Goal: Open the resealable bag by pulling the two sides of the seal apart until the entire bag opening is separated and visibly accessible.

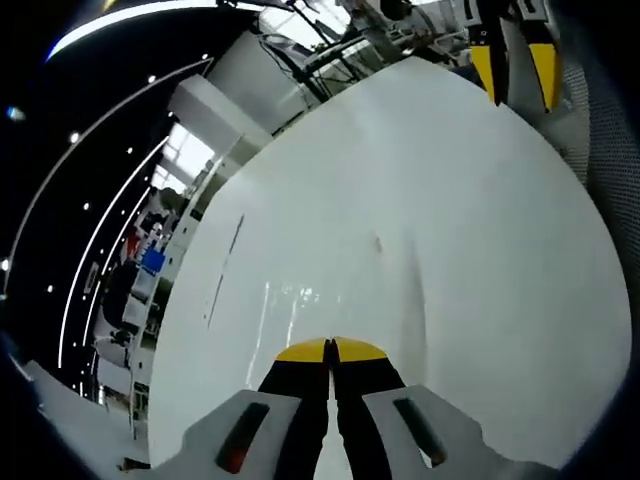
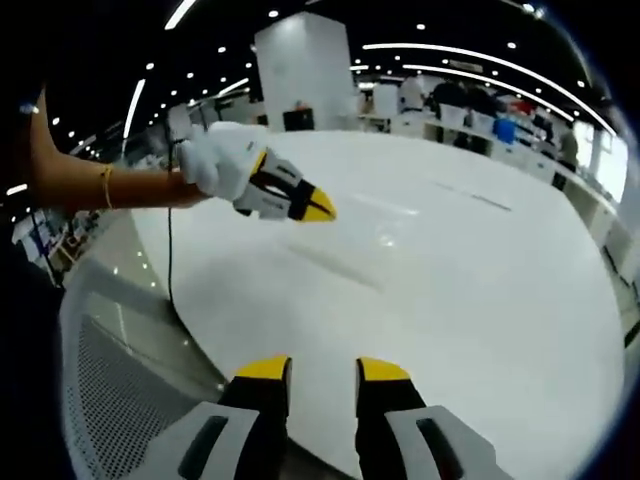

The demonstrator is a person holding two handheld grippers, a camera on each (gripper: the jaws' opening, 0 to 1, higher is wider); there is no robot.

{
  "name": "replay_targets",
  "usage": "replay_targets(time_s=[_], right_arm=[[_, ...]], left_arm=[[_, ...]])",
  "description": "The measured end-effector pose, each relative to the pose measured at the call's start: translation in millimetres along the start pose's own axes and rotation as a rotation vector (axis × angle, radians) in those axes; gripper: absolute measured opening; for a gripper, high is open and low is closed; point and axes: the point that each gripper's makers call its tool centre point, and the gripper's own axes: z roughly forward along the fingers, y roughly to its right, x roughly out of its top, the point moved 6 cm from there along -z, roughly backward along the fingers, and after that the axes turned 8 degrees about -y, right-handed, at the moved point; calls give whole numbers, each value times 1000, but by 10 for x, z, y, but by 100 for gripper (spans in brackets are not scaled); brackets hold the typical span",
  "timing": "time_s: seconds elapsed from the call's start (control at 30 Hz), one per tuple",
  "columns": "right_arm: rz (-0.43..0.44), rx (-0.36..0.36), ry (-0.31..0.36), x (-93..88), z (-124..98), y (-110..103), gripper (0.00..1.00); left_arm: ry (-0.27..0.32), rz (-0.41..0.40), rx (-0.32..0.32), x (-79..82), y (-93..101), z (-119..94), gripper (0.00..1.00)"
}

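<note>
A faint, glossy, see-through outline on the white table looks like the clear resealable bag [image 1: 345, 285] lying flat, just ahead of my left gripper [image 1: 330, 350]; its seal is too faint to make out. That gripper's yellow-tipped jaws are shut together with nothing between them. In the right gripper view the left gripper [image 2: 318, 208], held by a white-gloved hand [image 2: 215, 160], hovers over the table beside the bag's faint edge lines [image 2: 340, 265]. My right gripper [image 2: 323, 370] is open and empty near the table's edge. It also appears at the far table edge [image 1: 515, 65], open.
The round white table [image 2: 480, 300] has thin seams [image 1: 225, 270]. A perforated grey surface [image 2: 110, 380] lies beside it. Desks, shelves and people stand in the background [image 2: 480, 110].
</note>
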Motion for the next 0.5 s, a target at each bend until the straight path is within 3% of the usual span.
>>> replay_targets(time_s=[0.27,0.5], right_arm=[[17,-11,9,86,22,133,22],[35,-10,11,86,29,168,22]], left_arm=[[-12,14,5,45,-190,306,0],[-31,20,-7,46,-264,429,0]])
